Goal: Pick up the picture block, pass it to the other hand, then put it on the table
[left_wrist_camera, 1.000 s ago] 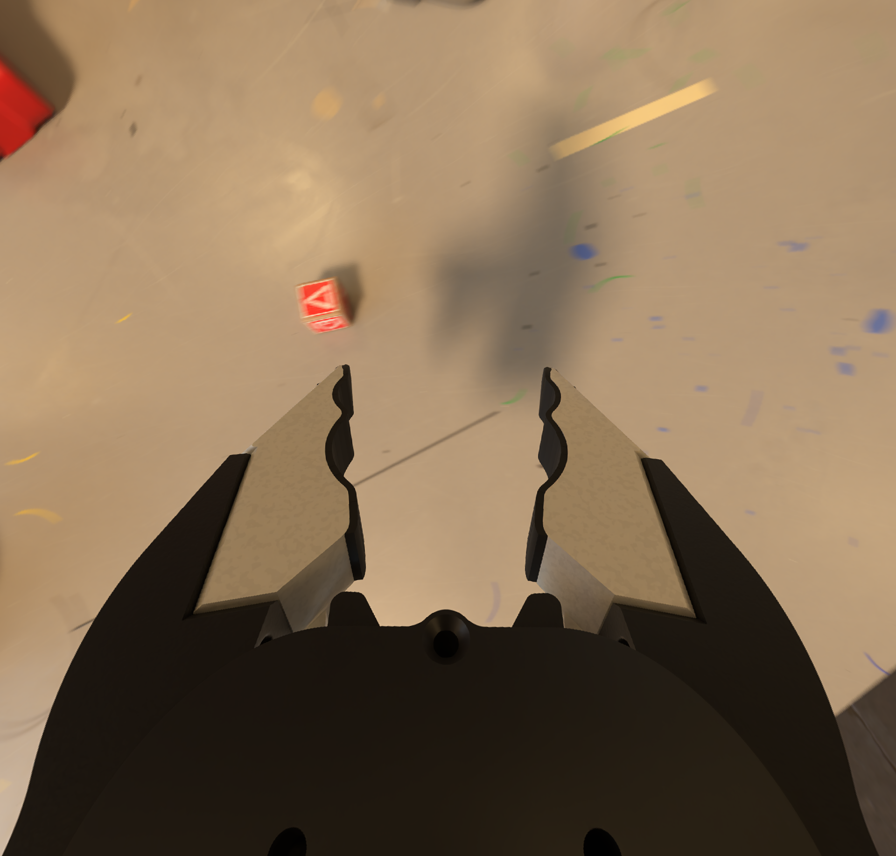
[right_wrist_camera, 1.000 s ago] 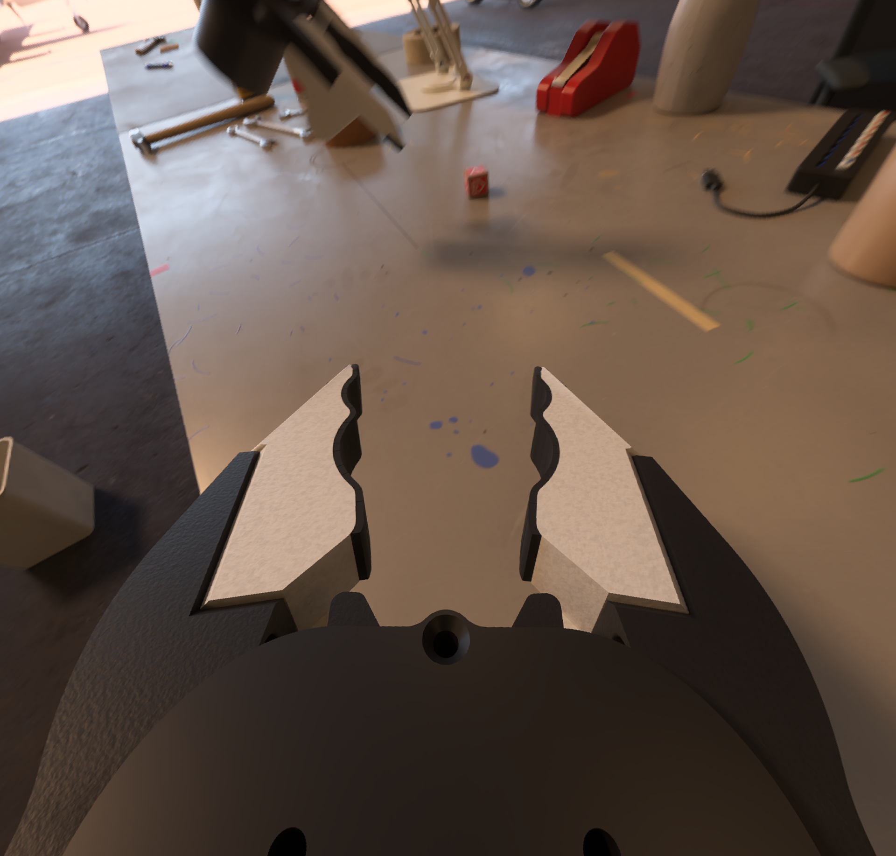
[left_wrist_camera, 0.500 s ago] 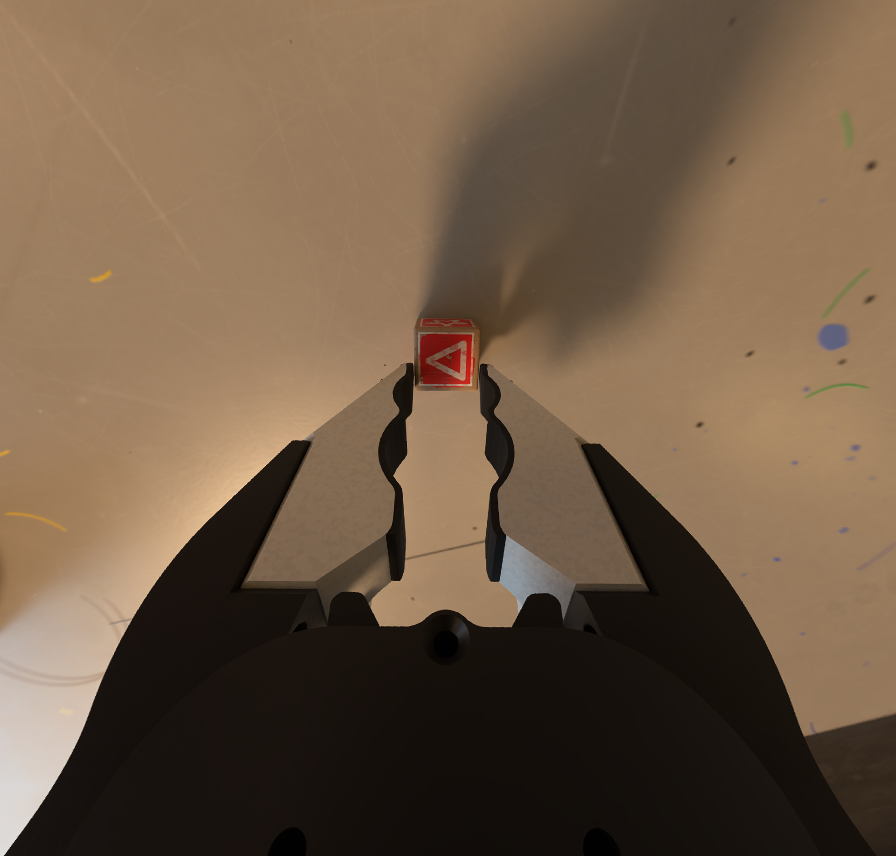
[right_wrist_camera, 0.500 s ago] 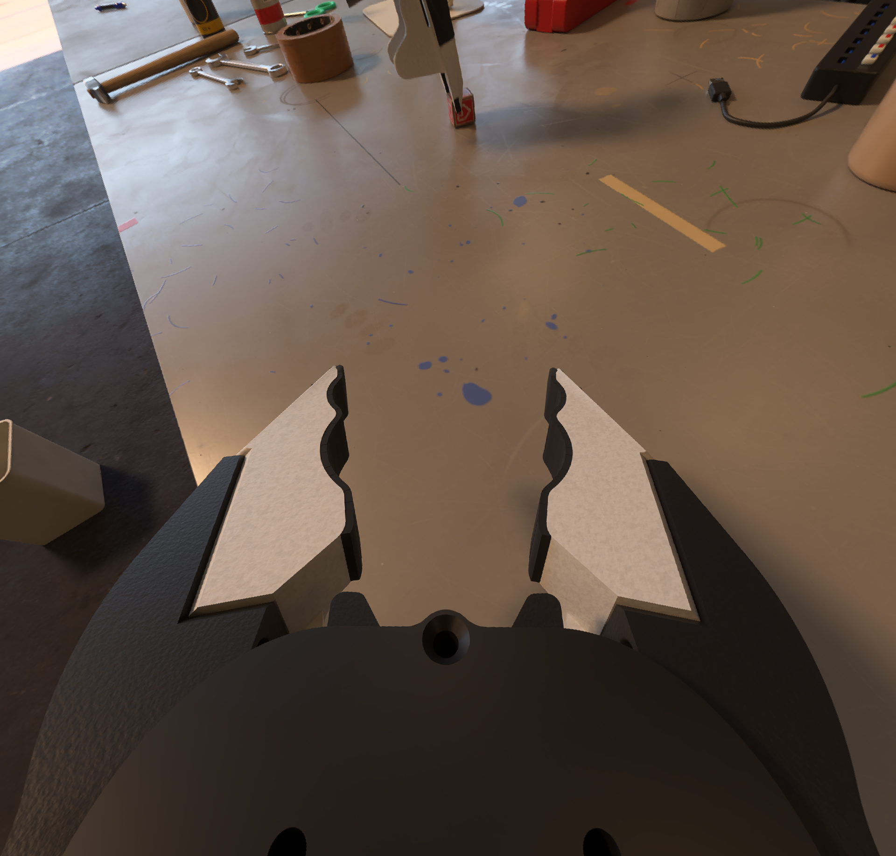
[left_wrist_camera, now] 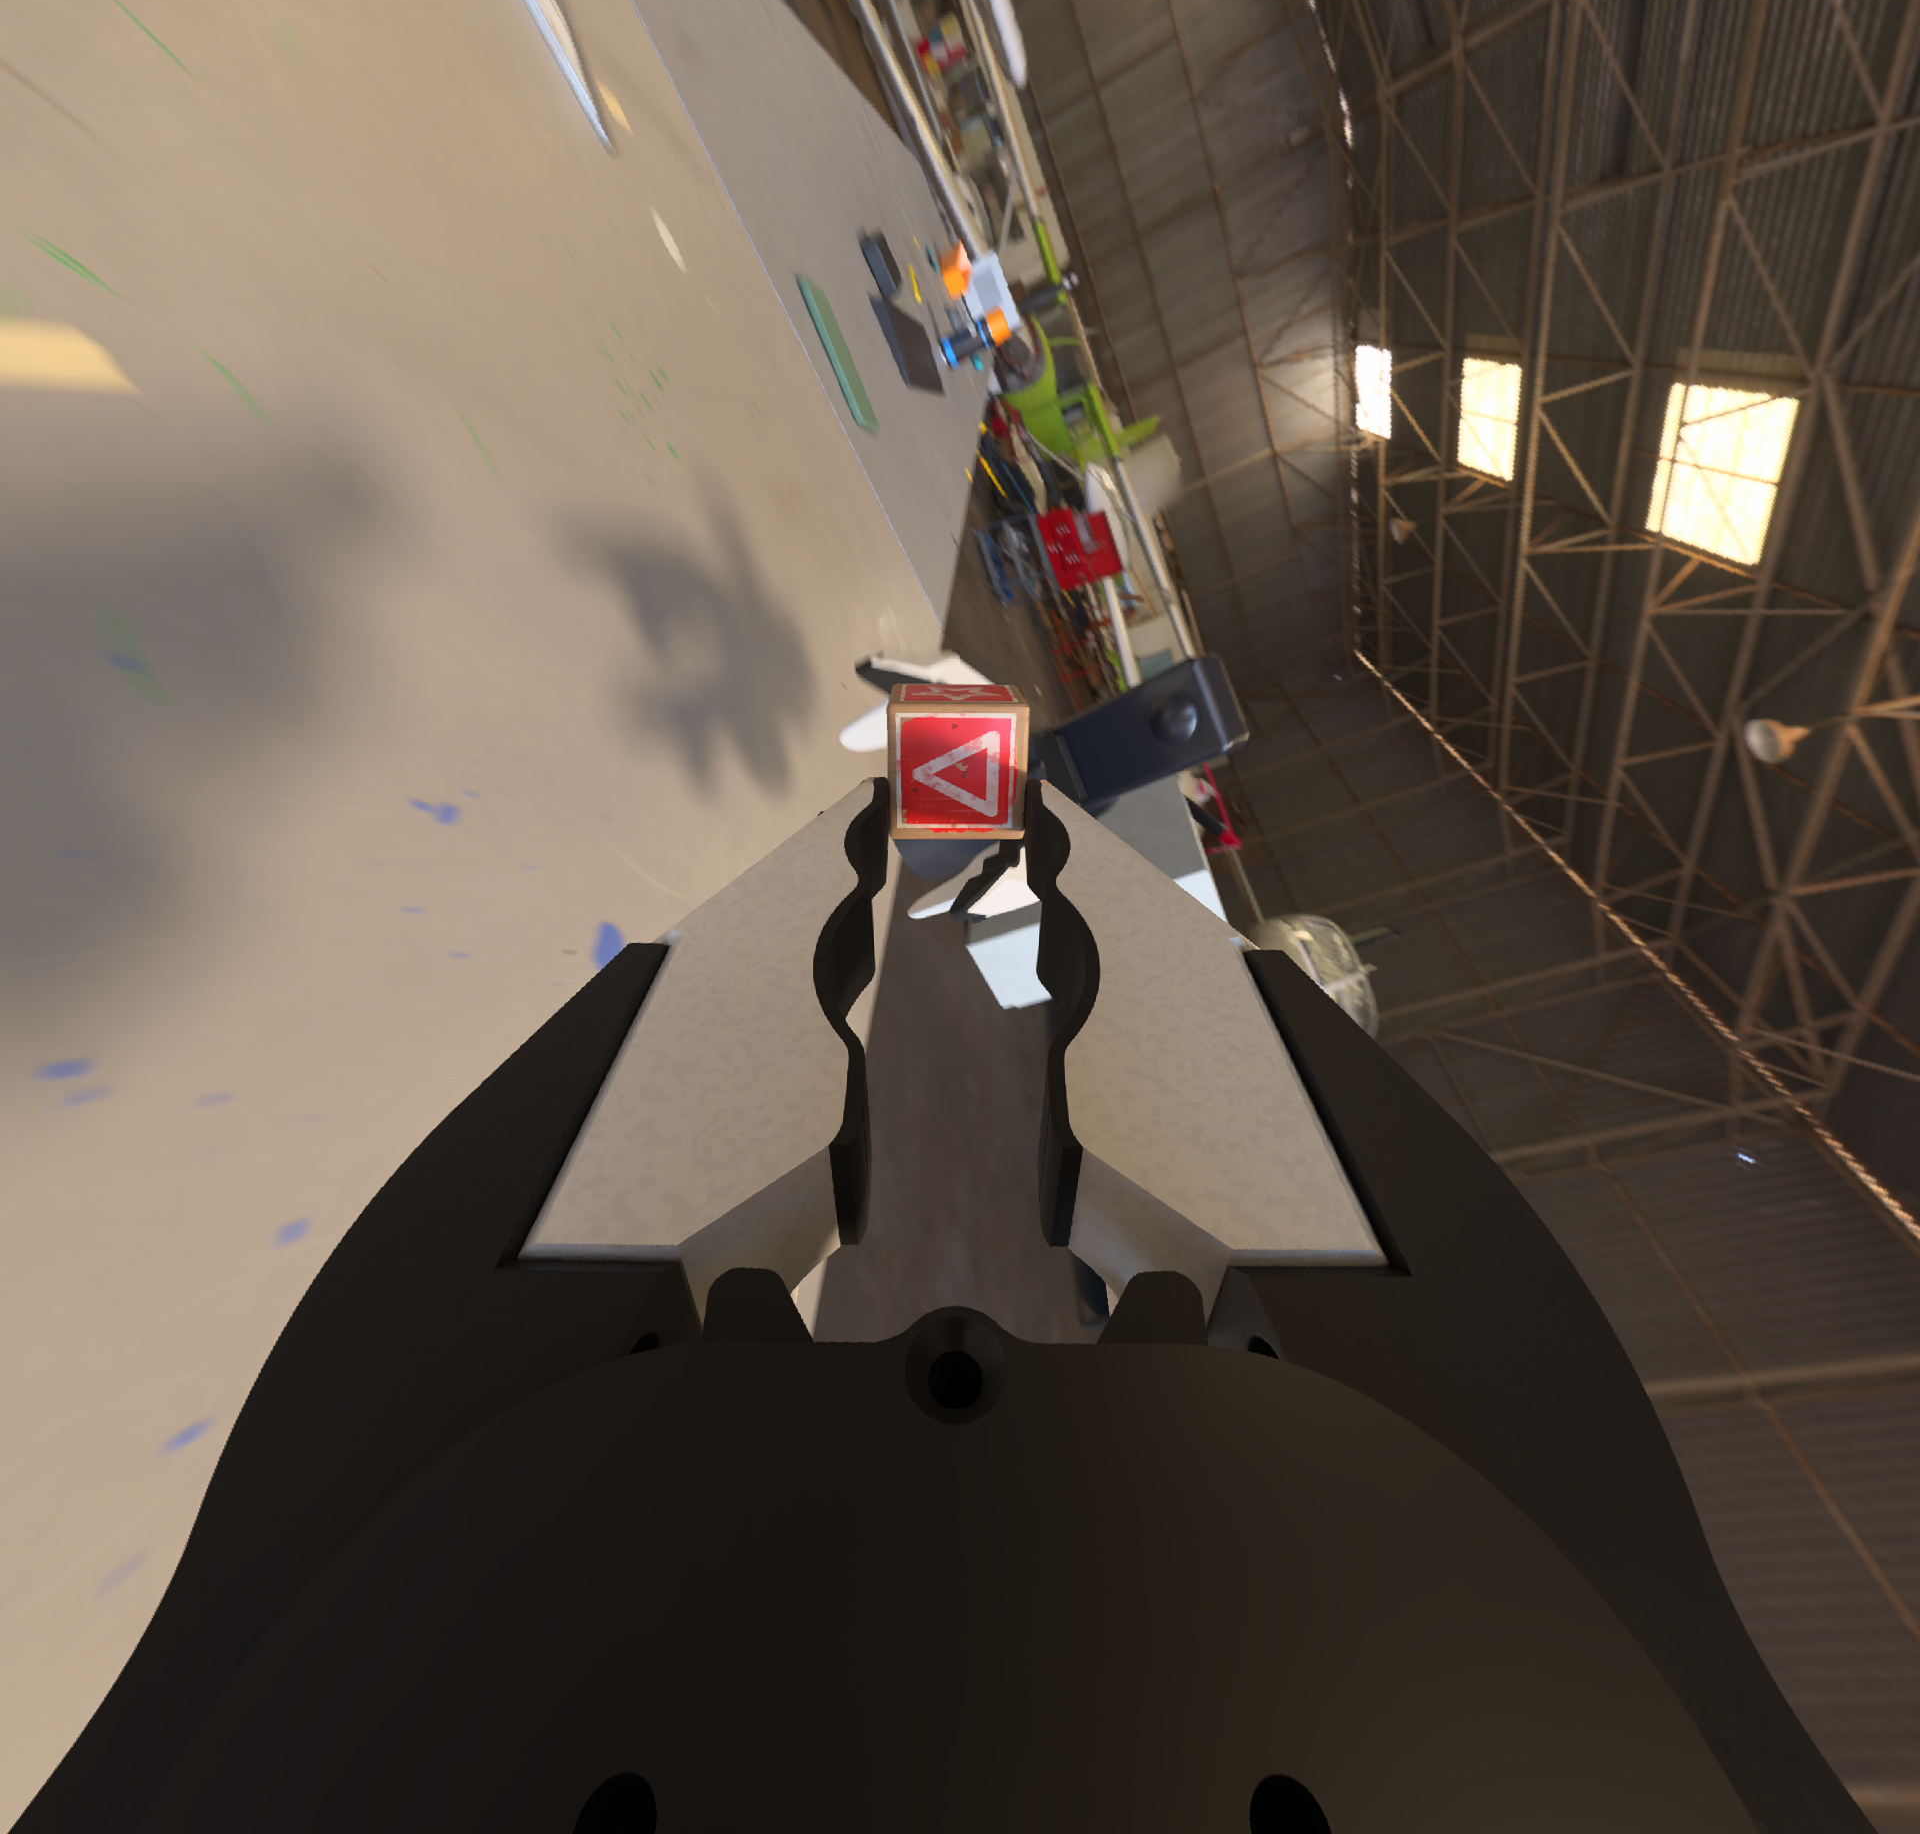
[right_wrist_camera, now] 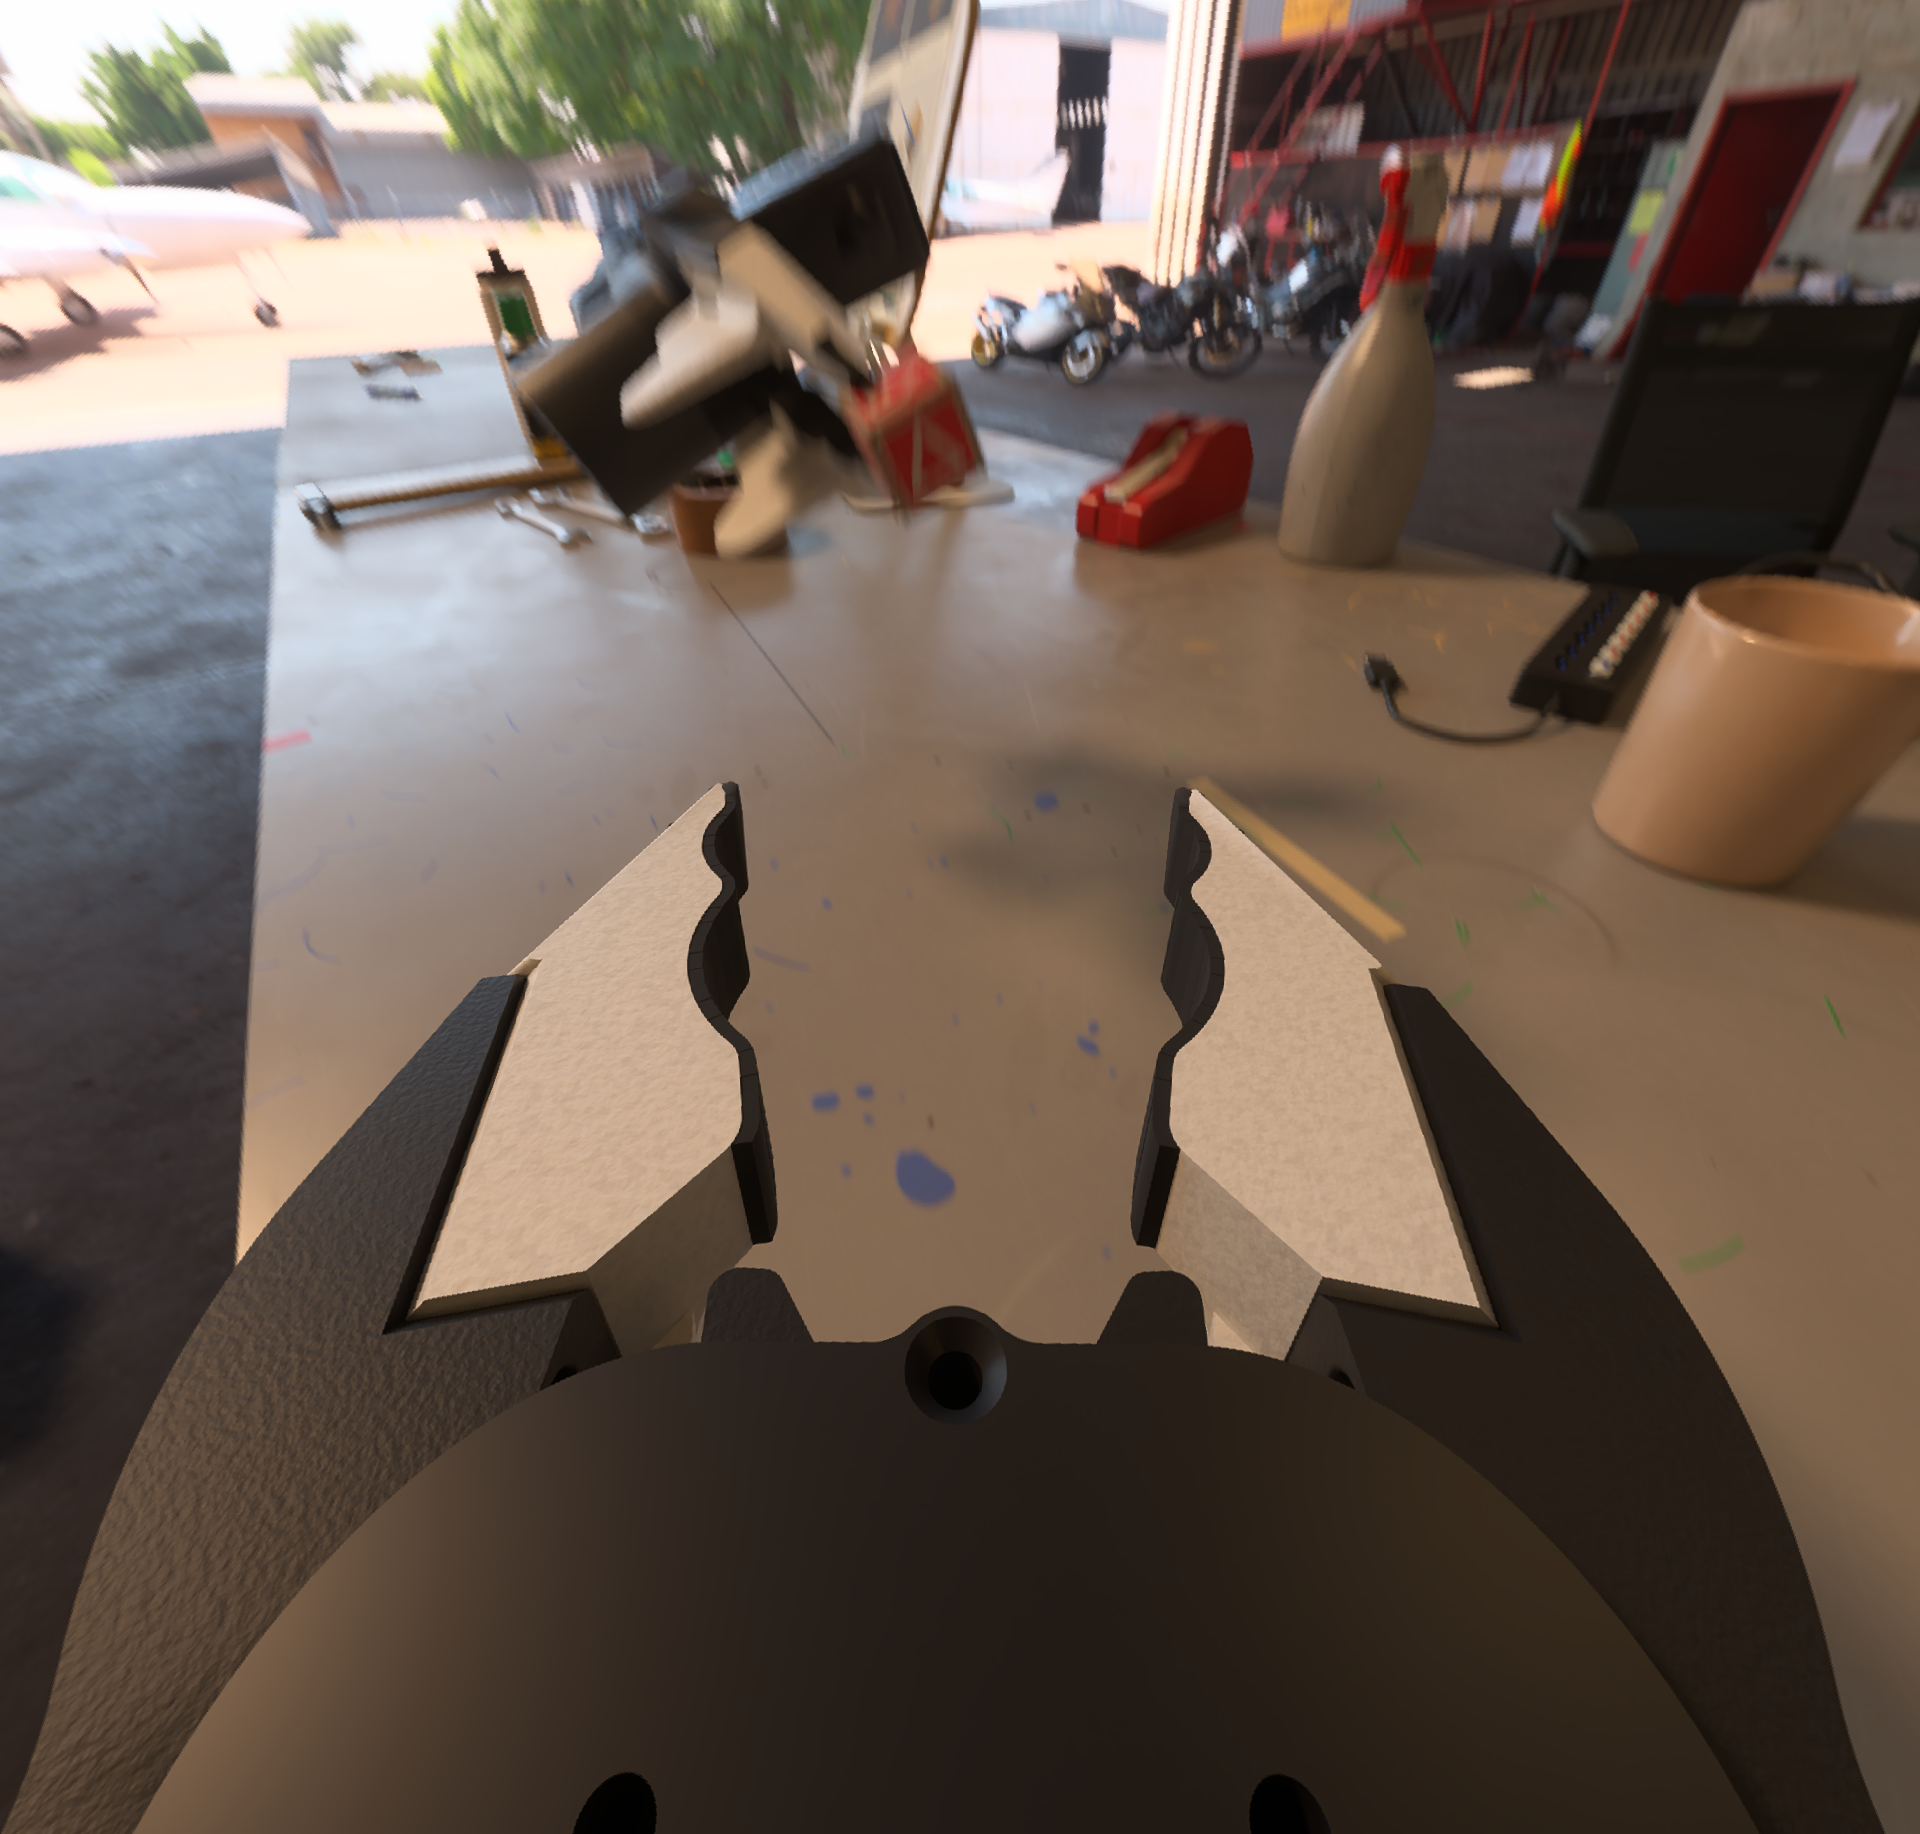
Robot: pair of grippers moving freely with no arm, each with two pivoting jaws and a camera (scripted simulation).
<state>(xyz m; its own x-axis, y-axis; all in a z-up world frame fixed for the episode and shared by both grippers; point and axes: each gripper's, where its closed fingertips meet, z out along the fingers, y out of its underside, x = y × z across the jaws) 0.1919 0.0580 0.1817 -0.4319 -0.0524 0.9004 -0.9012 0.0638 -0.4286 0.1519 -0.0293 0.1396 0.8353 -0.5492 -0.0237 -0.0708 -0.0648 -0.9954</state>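
The picture block [left_wrist_camera: 956,761] is a small red cube with a white triangle on the face toward me. My left gripper [left_wrist_camera: 956,797] is shut on it at the fingertips and holds it in the air, tilted sideways to the tan table [left_wrist_camera: 312,641]. The right gripper's dark body [left_wrist_camera: 1153,735] shows just beyond the block. In the right wrist view my right gripper [right_wrist_camera: 956,828] is open and empty, low over the table [right_wrist_camera: 623,745]. The left gripper [right_wrist_camera: 852,402] is there, blurred, up at the far middle with the block [right_wrist_camera: 914,428].
A beige mug [right_wrist_camera: 1766,735] stands at the right, with a black power strip [right_wrist_camera: 1590,662] and cable behind it. A bowling pin [right_wrist_camera: 1361,454] and a red tape dispenser [right_wrist_camera: 1164,480] stand at the far right. A hammer [right_wrist_camera: 436,491] and a tape roll [right_wrist_camera: 696,517] lie far left.
My left gripper closed on the block on the table, lifted it and turned sideways toward the right gripper. My right gripper tilted up and stayed open.
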